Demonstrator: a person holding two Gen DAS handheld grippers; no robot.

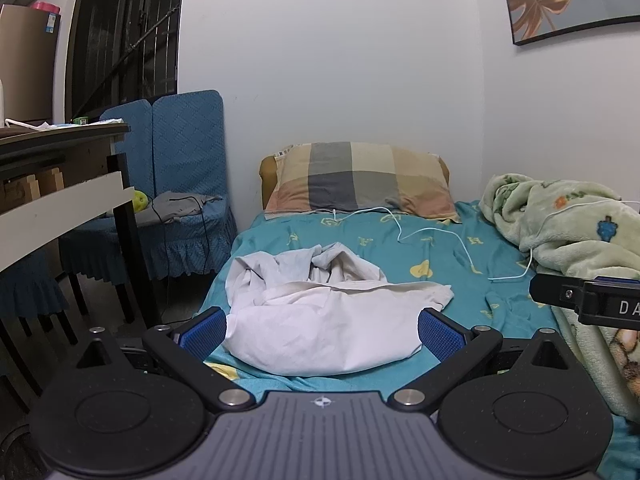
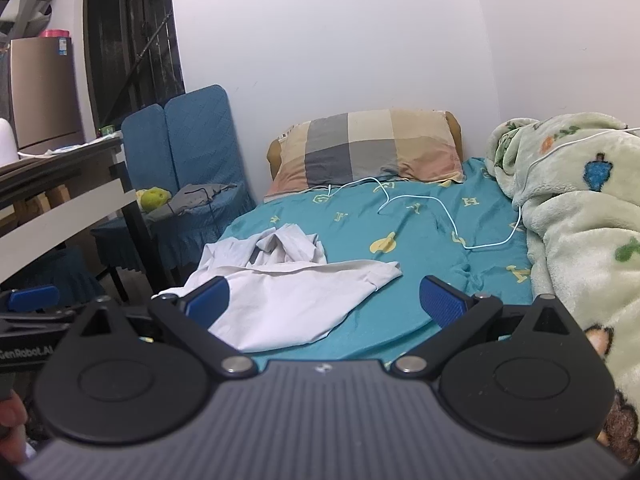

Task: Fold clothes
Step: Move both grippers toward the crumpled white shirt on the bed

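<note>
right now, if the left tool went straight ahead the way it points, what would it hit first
Most likely the crumpled white garment, which lies on the teal bedsheet directly between and beyond the open left tool. Depth is unclear, so it may pass just above the cloth.

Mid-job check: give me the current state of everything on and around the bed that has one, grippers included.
white garment: crumpled, unfolded, on the sheet
left gripper: open, holding nothing
right gripper: open, holding nothing
white cable: loose, trailing across the sheet
green blanket: bunched at the bed's right side
checked pillow: propped at the head of the bed
</note>
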